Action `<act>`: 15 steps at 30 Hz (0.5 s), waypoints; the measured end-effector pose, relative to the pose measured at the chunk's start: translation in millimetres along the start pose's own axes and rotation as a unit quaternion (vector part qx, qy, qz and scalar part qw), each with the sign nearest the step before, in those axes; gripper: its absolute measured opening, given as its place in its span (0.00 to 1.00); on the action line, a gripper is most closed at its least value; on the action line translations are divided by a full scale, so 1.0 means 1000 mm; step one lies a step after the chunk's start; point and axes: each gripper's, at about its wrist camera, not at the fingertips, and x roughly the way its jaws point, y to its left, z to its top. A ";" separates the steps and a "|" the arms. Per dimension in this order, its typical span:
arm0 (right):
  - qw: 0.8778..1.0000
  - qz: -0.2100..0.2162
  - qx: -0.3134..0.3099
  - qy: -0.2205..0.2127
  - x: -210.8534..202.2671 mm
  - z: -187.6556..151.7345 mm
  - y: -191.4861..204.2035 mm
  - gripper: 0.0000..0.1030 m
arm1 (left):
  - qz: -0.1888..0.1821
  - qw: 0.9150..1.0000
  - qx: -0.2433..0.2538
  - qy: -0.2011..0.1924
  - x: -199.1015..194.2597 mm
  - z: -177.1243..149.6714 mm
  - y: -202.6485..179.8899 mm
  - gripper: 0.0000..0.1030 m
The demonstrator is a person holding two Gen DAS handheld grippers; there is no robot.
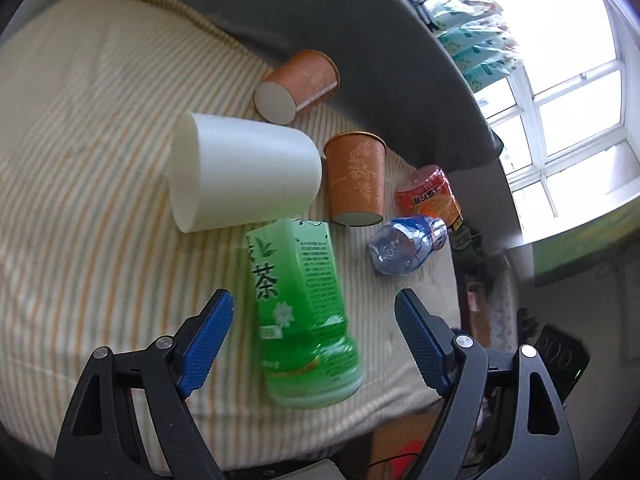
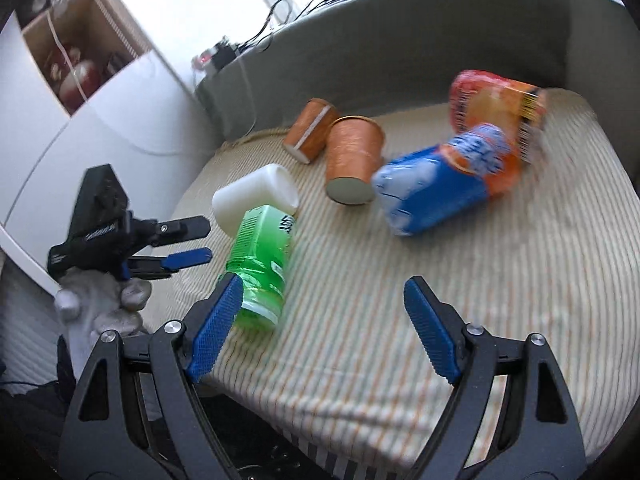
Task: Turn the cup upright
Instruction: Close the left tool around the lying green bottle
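Observation:
A white cup (image 1: 244,172) lies on its side on the striped cloth (image 1: 80,200); it also shows in the right wrist view (image 2: 256,196). Two orange paper cups lie on their sides behind it: one far (image 1: 298,86) (image 2: 310,130), one nearer (image 1: 356,180) (image 2: 354,158). My left gripper (image 1: 314,336) is open and empty, with a lying green tea bottle (image 1: 302,312) between its fingers, short of the white cup. It shows from the side in the right wrist view (image 2: 196,240). My right gripper (image 2: 324,324) is open and empty above the cloth near its front edge.
A blue-labelled water bottle (image 1: 406,246) (image 2: 436,192) and an orange-red bottle (image 1: 430,196) (image 2: 496,100) lie to the right of the cups. A grey cushion back (image 1: 360,40) rises behind. A white cabinet (image 2: 100,128) stands at left. The cloth's front edge (image 2: 360,420) drops off.

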 end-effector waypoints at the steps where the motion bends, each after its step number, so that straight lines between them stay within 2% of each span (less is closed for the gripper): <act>1: 1.000 -0.005 0.004 -0.005 -0.002 -0.001 -0.002 0.83 | -0.001 1.000 -0.003 0.002 0.002 0.002 -0.001 0.80; 10: 1.000 0.004 0.030 -0.005 -0.004 -0.010 -0.017 0.83 | 0.014 1.000 -0.016 0.016 0.024 0.010 0.004 0.77; 12: 1.000 0.003 0.027 -0.005 -0.003 -0.011 -0.016 0.83 | 0.017 1.000 -0.016 0.019 0.028 0.012 0.006 0.70; 15: 1.000 0.003 0.029 0.000 -0.001 -0.012 -0.016 0.83 | 0.023 0.999 -0.013 0.020 0.033 0.014 0.007 0.67</act>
